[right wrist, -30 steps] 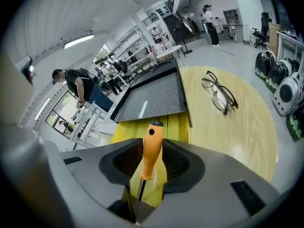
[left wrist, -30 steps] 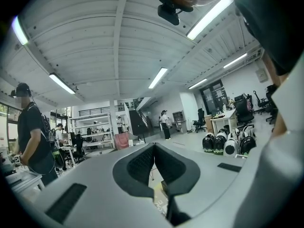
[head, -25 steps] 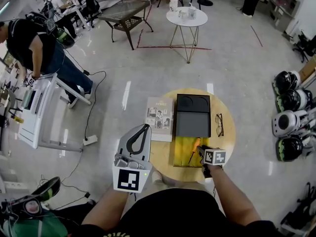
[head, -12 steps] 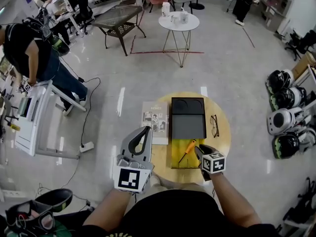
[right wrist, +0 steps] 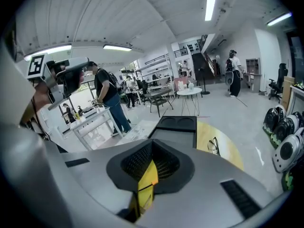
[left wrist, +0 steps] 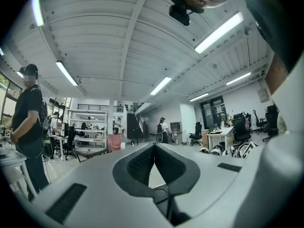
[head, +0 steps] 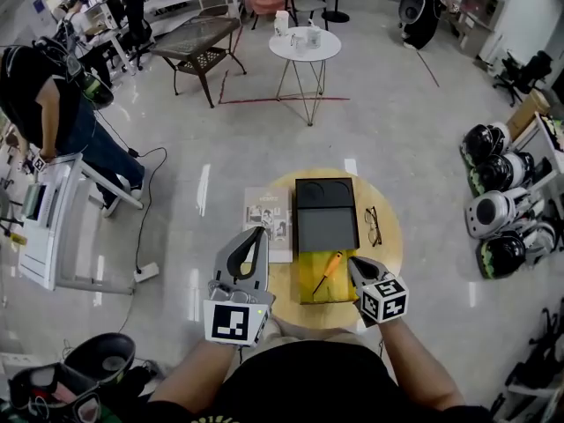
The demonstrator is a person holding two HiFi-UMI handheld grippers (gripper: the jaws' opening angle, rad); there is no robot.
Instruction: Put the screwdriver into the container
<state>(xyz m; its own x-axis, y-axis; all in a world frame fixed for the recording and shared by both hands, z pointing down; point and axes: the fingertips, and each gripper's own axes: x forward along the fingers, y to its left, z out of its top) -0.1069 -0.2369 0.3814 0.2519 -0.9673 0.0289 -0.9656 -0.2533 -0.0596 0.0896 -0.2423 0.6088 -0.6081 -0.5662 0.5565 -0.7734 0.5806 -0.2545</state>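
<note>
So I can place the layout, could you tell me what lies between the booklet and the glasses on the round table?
The black container lies between the booklet and glasses, in the head view.

– What's on the table (head: 368, 199)?
– The container (head: 326, 215) is mid-table. A booklet (head: 269, 223) lies left of it and glasses (head: 372, 226) right. The screwdriver (head: 328, 271) lies on a mat (head: 339, 289) just before it.

Orange screwdriver (head: 333, 262) — black container (head: 326, 233), yellow table (head: 284, 282)
</note>
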